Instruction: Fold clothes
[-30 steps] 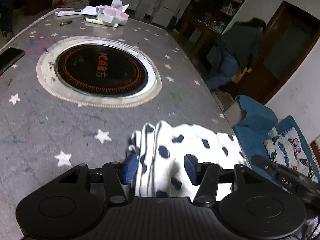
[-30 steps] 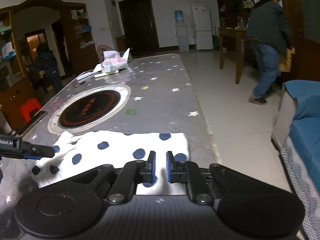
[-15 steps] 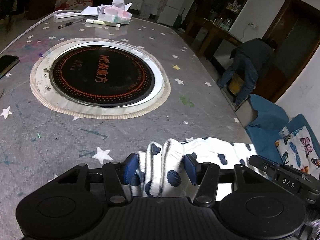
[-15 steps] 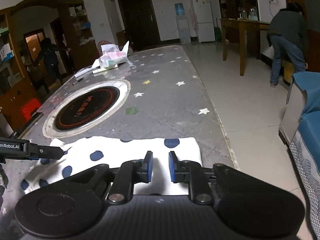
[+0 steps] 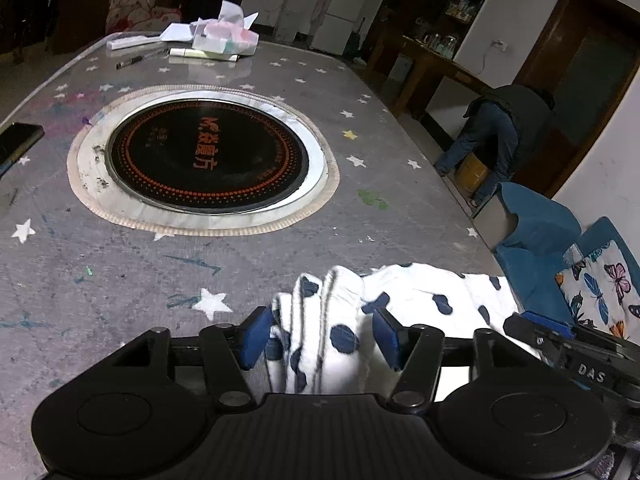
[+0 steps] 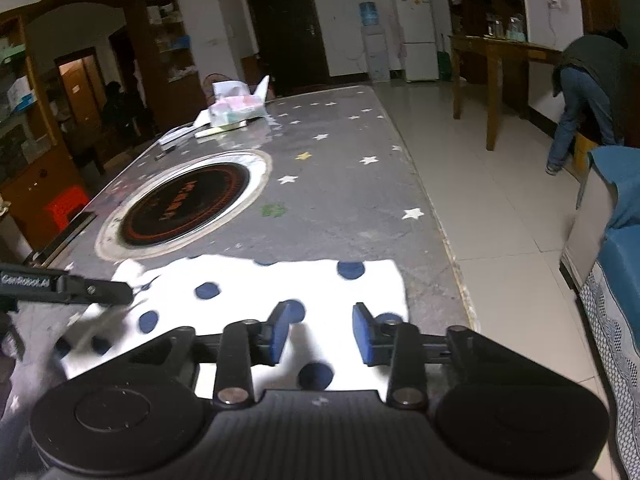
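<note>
While both tongs gape, left tongs (image 5: 321,335) body hides bunched garment's (image 5: 420,300) near edge.

Soft white cloth garment (image 5: 416,300) with dark dots lies on a matt grey table (image 5: 120,272); beyond it, a glossy black hob (image 5: 208,156), metal-rimmed.

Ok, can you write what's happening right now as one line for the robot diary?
step: fold | left gripper: open around bunched spotted cloth | right gripper: open above cloth | cloth on table
</note>
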Demonstrator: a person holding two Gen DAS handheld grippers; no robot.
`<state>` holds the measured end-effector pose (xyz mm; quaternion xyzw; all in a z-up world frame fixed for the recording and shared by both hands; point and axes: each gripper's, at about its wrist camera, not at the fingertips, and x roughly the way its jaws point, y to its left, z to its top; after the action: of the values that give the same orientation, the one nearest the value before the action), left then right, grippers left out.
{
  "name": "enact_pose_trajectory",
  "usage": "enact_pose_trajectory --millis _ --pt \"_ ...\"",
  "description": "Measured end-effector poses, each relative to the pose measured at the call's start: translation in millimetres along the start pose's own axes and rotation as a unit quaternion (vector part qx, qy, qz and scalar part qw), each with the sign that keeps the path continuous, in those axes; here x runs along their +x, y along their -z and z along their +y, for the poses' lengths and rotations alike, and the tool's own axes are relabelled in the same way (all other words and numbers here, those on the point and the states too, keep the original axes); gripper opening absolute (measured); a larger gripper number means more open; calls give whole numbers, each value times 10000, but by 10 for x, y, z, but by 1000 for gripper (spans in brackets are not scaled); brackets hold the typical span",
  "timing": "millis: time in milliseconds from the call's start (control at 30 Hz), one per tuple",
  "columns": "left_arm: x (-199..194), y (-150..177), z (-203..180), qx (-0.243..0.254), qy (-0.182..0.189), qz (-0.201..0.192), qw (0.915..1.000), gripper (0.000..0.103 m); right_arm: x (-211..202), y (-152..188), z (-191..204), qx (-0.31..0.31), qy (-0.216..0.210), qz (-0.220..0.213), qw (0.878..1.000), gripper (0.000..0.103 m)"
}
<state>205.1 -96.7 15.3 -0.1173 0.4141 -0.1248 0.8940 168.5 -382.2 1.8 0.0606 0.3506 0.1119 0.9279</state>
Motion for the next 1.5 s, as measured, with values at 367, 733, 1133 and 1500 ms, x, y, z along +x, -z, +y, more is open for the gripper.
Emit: enact_pose_trajectory --millis 367,733,1133,1500 --pt "-280 230 -71 244 43 -199 9995 86 -250 380 190 -329 -13 157 9993 62" --pt "-503 435 -89 436 83 -382 9983 101 -446 618 300 -613 174 56 9980 81" --pt "-751 644 -108 612 234 -582 9962 103 -607 765 398 -573 229 -64 9981 101" --pt "-947 834 -138 705 358 -747 9941 103 -803 924 526 -571 290 -207 9977 103"
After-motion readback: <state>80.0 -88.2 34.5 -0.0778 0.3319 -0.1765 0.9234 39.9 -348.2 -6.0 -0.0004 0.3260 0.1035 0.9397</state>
